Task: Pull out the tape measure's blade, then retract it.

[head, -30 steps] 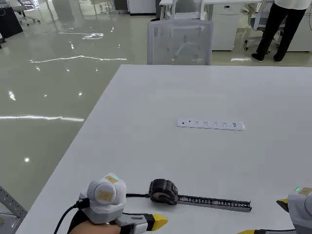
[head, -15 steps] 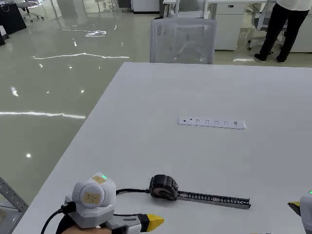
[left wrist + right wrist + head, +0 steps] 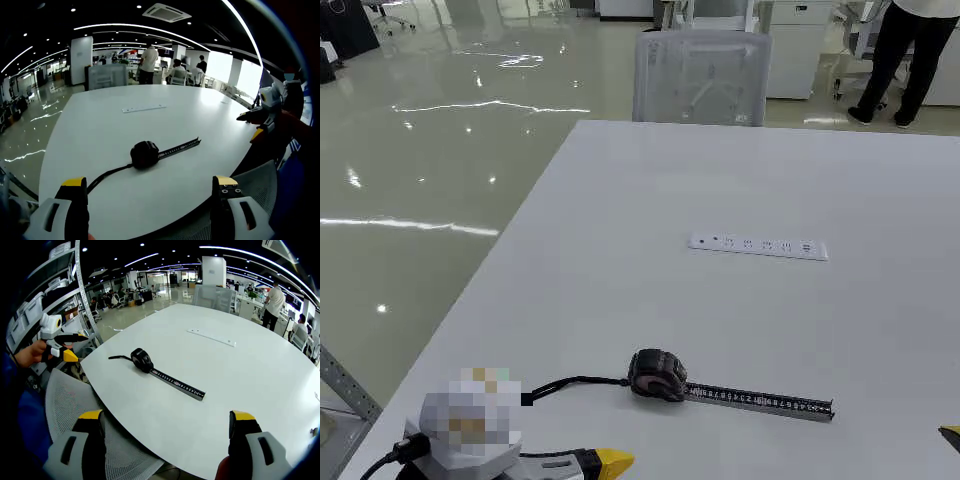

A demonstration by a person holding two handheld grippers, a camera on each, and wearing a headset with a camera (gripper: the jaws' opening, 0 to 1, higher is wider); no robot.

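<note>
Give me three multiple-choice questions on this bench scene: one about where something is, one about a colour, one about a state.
1. Where does the tape measure lie?
A) in a drawer
B) on the table, nearer the person than the power strip
C) on top of the power strip
2. What colour is its case?
A) black
B) yellow
C) red
3. How is its blade?
A) fully wound in
B) pulled out, flat on the table
C) curled up in the air

1 B, it lies on the white top, this side of the strip.
2 A, the case looks dark all over.
3 B, the marked strip stretches out from the case.
</note>
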